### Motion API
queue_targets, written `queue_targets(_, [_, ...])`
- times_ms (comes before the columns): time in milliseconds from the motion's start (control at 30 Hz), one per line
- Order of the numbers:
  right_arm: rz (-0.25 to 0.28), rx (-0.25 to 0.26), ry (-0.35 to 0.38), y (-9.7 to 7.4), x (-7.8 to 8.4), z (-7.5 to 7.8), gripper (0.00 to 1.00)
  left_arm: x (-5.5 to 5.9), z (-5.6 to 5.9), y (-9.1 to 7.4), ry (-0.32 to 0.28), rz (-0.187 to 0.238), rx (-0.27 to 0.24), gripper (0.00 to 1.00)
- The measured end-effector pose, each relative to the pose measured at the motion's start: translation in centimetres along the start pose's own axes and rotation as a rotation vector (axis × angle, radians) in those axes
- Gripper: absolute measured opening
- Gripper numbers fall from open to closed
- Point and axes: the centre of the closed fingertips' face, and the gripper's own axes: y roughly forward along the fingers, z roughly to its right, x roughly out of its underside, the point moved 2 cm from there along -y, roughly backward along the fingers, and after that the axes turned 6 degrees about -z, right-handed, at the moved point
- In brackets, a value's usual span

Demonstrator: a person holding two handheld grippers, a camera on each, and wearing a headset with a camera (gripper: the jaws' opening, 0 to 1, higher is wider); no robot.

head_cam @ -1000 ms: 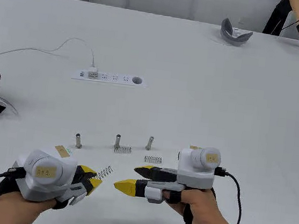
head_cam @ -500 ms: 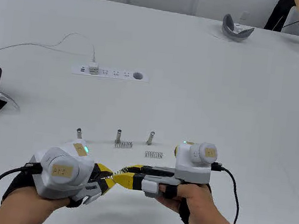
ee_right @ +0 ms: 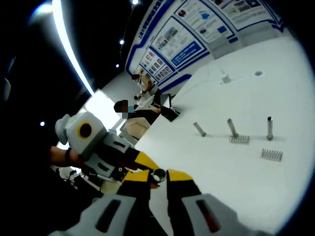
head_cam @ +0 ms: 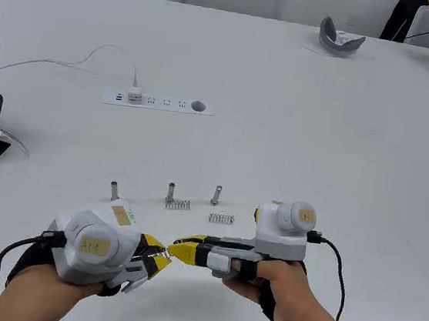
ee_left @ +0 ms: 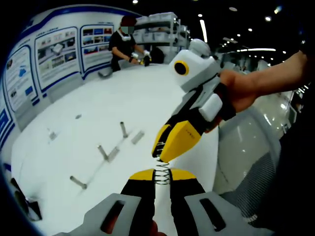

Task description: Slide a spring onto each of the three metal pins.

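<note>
At the bench's (head_cam: pixel 340 144) near edge, the left claw (head_cam: pixel 155 252) is clamped on a spring (head_cam: pixel 163 254), which juts toward the right claw (head_cam: pixel 177 250). The right claw's tips are closed about the spring's free end, which shows as a ring between them in the right gripper view. Behind the claws, three pins (head_cam: pixel 170 193) stand upright in a row, all bare. A loose spring (head_cam: pixel 178 204) lies at the foot of the middle pin, and a second loose spring (head_cam: pixel 221 219) lies just before the right pin
</note>
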Motion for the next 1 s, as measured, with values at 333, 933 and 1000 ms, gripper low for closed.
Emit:
queue_targets(333, [-0.027, 0.012, -0.065, -0.6, -1.2, -0.4, 0.12, -1.1, -0.6, 0.2, -0.002, 0.024, 0.044, 0.09])
queue_targets(933, [-0.337, 0.012, -0.471, -2.8, -5.1, -2.2, 0.12, -5.7, -0.8, -0.7, 0.059, 0.144, 0.157, 0.09])
queue_targets(1000, [-0.387, 0.006, -0.518, -2.9, -5.1, -2.5, 0.12, -6.0, -0.6, -0.9, 0.075, 0.144, 0.16, 0.09])
